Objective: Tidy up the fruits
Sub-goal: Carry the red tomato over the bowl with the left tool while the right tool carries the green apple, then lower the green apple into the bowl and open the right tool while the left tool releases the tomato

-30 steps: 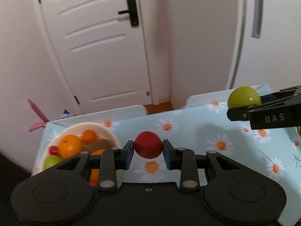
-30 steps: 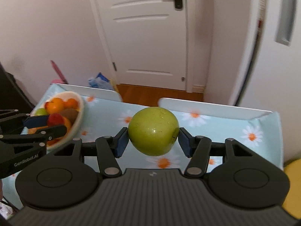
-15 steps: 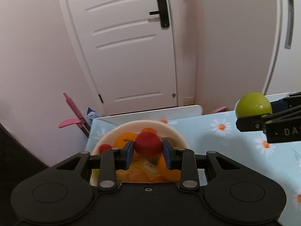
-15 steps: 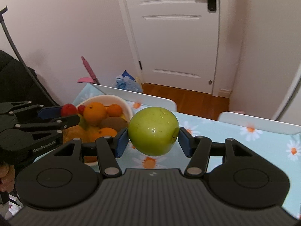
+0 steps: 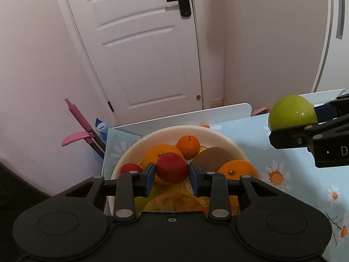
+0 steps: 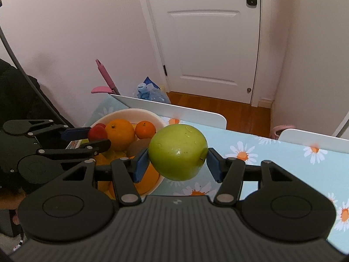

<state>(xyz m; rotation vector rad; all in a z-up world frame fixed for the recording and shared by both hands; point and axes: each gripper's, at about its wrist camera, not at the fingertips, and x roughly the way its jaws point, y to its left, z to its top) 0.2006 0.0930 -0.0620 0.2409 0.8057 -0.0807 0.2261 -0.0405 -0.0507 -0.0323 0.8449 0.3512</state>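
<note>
Above the cream bowl (image 5: 226, 140), a small red fruit (image 5: 171, 168) is carried between the blue pads of the left gripper (image 5: 171, 175), whose jaws are opening at this moment; the fruit is still seen between the pads, the left one touching it, while a thin gap is seen at the right one. Inside the bowl, a large orange (image 5: 160, 152), a small mandarin (image 5: 188, 145), a brown kiwi (image 5: 212, 156), another orange (image 5: 236, 170) and a second small red fruit (image 5: 128, 168) at the left rim are seen, with yellowish fruit below them partly hidden by the gripper body.

To the right of the bowl, a green apple (image 6: 177, 151) is clamped at mid width by the right gripper (image 6: 177, 163), both pads pressed against its sides. It is held above the daisy-printed blue tablecloth (image 6: 283, 163), just beside the bowl's right edge. From the right wrist view, the left gripper is seen at the far left, over the bowl. White chair backs (image 6: 174, 111) are seen at the table's far edge, and a white door (image 5: 141, 43) is seen behind.
</note>
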